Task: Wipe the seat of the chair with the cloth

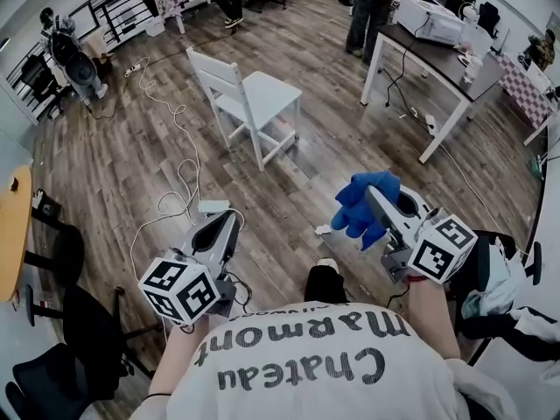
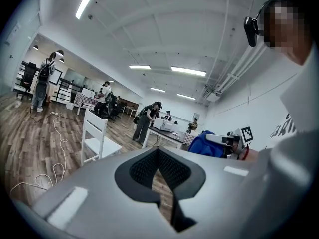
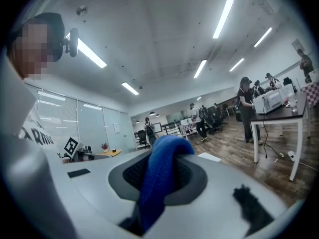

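**Blue cloth clamped in right gripper, chair not reached**

Blue cloth (image 1: 363, 206) sat pinched between the right gripper's (image 1: 378, 201) fingers, bunched above the tips and hanging off to the inner side. In the right gripper view the cloth (image 3: 160, 178) ran up through the pads and folded over the top.

Left gripper (image 1: 229, 224) held nothing, with its fingers together at the tips. The left gripper view confirmed this: the pads (image 2: 144, 167) met with nothing between them.

Both grippers were held up near the person's chest, apart from each other.

White chair (image 1: 254, 103) stood on the wood floor (image 1: 122, 173), well ahead of both grippers. Its seat (image 1: 271, 94) was bare, and the cloth was not touching it. White cable (image 1: 179, 147) trailed across the floor left of the chair. Dark-topped table (image 1: 437, 55) stood off to the right.
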A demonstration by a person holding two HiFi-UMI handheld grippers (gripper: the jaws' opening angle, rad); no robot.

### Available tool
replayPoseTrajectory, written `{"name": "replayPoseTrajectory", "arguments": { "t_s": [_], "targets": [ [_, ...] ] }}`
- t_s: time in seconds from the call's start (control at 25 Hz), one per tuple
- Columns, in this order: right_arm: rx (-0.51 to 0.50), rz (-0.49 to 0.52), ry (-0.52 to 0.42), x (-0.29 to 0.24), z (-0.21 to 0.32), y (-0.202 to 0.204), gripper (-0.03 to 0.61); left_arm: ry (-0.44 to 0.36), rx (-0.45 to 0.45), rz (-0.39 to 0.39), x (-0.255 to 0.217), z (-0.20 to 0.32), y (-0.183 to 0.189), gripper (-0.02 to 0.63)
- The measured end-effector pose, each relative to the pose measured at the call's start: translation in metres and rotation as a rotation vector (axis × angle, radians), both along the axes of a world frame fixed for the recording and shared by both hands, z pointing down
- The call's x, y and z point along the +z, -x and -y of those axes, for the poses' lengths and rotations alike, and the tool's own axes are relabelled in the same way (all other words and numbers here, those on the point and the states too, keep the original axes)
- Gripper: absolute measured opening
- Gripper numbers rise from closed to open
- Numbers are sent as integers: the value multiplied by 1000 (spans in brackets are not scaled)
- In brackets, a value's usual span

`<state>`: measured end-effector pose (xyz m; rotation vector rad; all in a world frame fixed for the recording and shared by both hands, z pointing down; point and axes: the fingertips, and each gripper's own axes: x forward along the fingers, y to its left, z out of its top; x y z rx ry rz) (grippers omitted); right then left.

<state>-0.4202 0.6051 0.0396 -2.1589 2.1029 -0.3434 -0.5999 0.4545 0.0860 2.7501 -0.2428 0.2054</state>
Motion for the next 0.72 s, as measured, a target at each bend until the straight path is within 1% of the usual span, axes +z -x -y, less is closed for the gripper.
{"name": "replayPoseTrajectory", "arguments": {
  "t_s": [0.16, 0.36, 0.6, 0.72],
  "targets": [
    [-7, -44, 15, 0, 17, -39, 63, -7, -21, -7, -5, 15, -36, 6],
    [-44, -61, 33, -3, 41, -96, 63, -19, -46, -2, -9, 36, -92, 6],
    [-80, -71, 69, -3, 67, -181, 63, 6, -93, -28, -10, 59, -170, 6],
    [-109, -74, 80, -3, 83, -216, 63, 25, -122, -46, -8, 72, -204, 6]
  ]
}}
